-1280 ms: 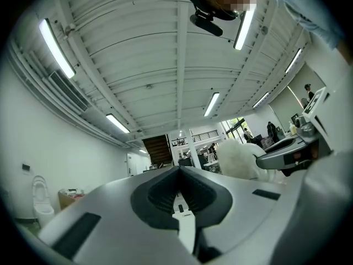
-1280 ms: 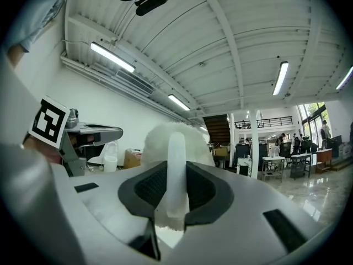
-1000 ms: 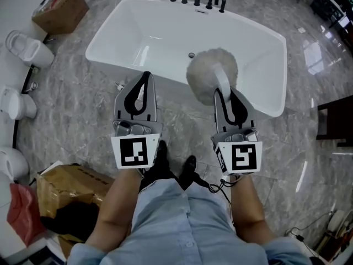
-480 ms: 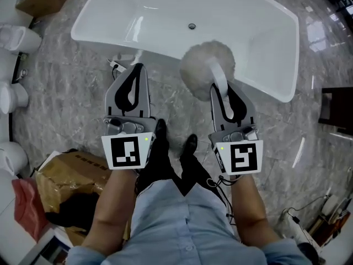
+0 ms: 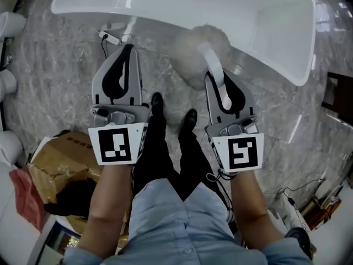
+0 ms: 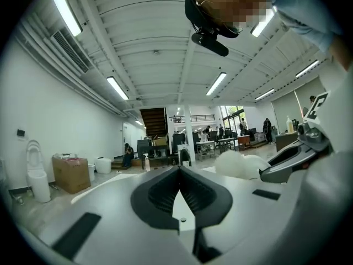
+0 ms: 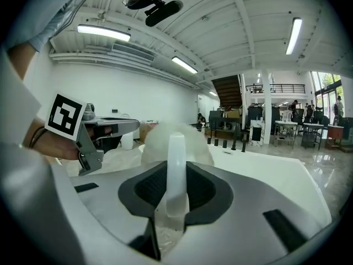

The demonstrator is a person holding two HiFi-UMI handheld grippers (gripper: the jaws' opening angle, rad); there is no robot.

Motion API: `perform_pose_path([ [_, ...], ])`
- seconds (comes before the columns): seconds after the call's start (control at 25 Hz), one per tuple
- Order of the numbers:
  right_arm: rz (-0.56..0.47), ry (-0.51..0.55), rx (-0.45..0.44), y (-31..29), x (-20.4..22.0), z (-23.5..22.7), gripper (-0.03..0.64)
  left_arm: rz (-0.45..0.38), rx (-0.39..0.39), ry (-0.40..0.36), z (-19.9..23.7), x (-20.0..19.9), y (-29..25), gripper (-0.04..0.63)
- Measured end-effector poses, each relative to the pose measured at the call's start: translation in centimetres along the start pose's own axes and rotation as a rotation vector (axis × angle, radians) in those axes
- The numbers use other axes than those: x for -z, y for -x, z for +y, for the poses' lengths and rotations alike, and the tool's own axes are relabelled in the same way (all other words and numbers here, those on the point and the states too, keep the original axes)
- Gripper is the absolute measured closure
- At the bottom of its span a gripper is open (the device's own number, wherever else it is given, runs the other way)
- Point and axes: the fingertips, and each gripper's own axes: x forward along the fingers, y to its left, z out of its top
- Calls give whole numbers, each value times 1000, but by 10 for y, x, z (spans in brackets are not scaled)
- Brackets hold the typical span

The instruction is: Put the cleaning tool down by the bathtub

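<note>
Clearly the right gripper pinches the cleaning tool by its handle, fluffy head pointing ahead at the bathtub's near rim; the left gripper has its jaws pressed together, empty.

Far side, spanning left to right: bathtub. Before its near wall, above the floor: cleaning tool, handle running back between the jaws of the right gripper. Left of that, side by side: left gripper. Between the two, nearer: shoes. Near left, on the floor: cardboard box. Along the far left edge: toilets. Just by the tub's near wall, left of the tool: cable.
</note>
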Motion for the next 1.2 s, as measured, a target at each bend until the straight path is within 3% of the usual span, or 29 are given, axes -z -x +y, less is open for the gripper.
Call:
perform_pose_path([
  [0.24,-14,1,-3,-30,40,5,523,39,14,4,3,53,-6,580],
  [0.6,62,22,-47,-73,115,22,523,65,65,25,7,133,-17,580],
  [1.2,161,68,-99,-126,227,43,523,106,78,74,23,261,-25,580],
])
